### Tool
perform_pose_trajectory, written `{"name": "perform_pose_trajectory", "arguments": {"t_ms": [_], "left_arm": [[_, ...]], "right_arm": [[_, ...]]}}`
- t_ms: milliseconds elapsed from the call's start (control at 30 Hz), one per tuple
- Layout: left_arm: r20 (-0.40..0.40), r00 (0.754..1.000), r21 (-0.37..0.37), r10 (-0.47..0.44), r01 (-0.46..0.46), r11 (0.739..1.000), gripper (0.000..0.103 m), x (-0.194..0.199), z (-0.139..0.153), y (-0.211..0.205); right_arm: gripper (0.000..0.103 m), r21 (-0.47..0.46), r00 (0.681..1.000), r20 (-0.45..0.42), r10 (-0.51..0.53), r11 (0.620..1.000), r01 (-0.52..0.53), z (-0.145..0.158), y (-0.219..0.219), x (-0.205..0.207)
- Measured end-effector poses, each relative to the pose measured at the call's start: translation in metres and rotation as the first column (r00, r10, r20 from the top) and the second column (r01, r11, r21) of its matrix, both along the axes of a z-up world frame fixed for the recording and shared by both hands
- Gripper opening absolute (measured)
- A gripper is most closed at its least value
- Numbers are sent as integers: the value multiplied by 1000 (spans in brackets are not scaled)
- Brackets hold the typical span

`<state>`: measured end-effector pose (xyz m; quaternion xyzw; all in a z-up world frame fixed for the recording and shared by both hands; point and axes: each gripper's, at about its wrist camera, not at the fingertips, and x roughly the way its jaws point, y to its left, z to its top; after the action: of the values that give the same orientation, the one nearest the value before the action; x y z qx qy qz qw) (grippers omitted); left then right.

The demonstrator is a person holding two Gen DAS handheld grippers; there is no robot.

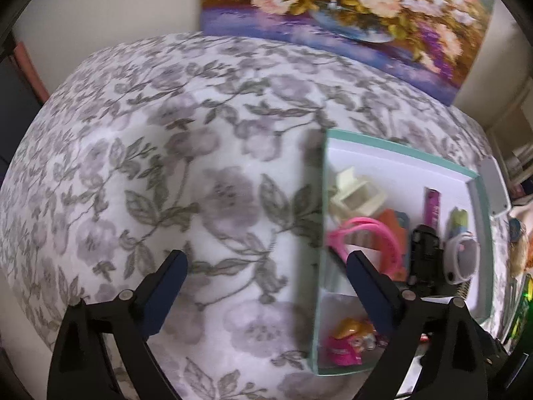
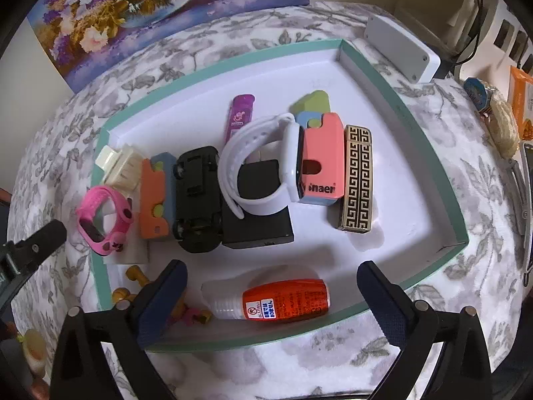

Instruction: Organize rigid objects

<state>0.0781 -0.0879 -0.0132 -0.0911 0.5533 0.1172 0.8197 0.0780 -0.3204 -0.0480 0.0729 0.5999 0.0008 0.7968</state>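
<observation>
Right gripper (image 2: pixel 271 295) hangs open and empty over the near edge of the teal-rimmed tray (image 2: pixel 429 153). Orange bottle (image 2: pixel 286 300) lies between its fingers, inside the tray's near wall. Left gripper (image 1: pixel 266 283), also open and empty, straddles the tray's left wall above the floral cloth (image 1: pixel 150 166).

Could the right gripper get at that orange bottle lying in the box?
Probably yes: the right gripper is open, and the orange bottle lies on its side right between its fingers, with nothing on top.
</observation>
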Motion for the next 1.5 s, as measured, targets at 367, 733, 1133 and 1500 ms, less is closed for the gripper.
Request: {"name": "perform_pose_trajectory", "arguments": {"t_ms": [367, 733, 1133, 1500], "left_arm": [[-55, 997, -4, 58, -59, 998, 101, -18, -13, 27], [-111, 994, 59, 14, -7, 998, 101, -39, -7, 32], [-91, 996, 123, -2, 13, 992, 101, -62, 6, 39], [-56, 998, 104, -35, 41, 994, 101, -75, 17, 44]], "right_arm": [[103, -25, 998, 65, 13, 1000, -11, 22, 15, -14], [103, -38, 990, 126, 69, 997, -64, 42, 36, -38], [103, -45, 987, 152, 61, 997, -55, 53, 38, -61], [103, -58, 983, 161, 86, 995, -78, 57, 46, -70]]}}
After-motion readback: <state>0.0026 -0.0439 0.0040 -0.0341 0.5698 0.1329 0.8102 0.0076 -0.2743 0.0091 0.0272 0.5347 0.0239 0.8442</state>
